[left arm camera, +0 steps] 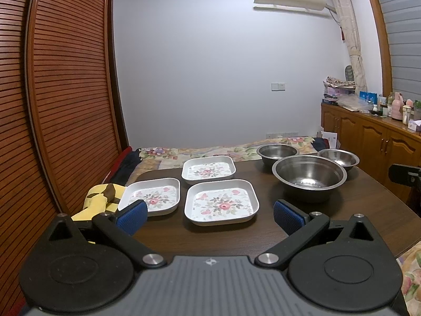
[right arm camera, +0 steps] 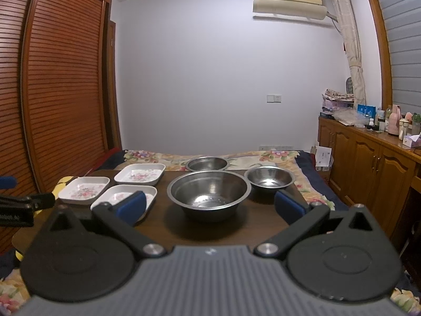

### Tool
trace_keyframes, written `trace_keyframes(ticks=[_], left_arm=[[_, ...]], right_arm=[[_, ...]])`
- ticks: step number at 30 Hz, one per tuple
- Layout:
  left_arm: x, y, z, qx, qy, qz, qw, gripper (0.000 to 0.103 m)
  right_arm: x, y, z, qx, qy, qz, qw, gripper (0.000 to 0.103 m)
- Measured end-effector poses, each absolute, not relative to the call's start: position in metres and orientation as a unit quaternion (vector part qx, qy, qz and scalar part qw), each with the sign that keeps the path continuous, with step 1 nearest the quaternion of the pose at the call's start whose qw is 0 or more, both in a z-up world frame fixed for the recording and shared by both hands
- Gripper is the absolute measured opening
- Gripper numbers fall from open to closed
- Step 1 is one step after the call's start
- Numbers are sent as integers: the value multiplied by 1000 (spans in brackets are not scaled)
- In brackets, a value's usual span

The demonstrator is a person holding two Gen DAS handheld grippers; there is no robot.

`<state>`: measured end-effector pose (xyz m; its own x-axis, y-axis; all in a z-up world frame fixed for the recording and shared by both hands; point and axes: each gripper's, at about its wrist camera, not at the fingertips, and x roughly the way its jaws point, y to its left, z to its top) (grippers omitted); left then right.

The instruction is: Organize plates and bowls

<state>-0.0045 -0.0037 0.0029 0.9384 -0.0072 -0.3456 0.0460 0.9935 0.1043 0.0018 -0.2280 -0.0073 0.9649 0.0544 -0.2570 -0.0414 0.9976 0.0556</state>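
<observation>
Closest to me, my left claw hangs wide open over the near edge of the dark desk, its blue pads holding nothing. My right claw is spread just as wide and is also empty.

Just past the left claw sits the nearest floral plate, framed between the pads. To its left, a second floral plate lies close by without touching, its near corner hidden behind my left pad. Beyond both rests the third floral plate.

In front of my right claw stands the large steel bowl, upright. Farther off I see a smaller steel bowl to its right and another small steel bowl at the desk's far edge. Behind the desk lies a bed with a flowered cover.
</observation>
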Motion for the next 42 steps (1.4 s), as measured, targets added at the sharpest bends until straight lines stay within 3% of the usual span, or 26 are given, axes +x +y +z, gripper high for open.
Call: trace_keyframes(ticks=[42], left_arm=[[-6,-3,6,56,172,-17,983,103]], right_arm=[[3,-225,-9,23,133,27,990,103]])
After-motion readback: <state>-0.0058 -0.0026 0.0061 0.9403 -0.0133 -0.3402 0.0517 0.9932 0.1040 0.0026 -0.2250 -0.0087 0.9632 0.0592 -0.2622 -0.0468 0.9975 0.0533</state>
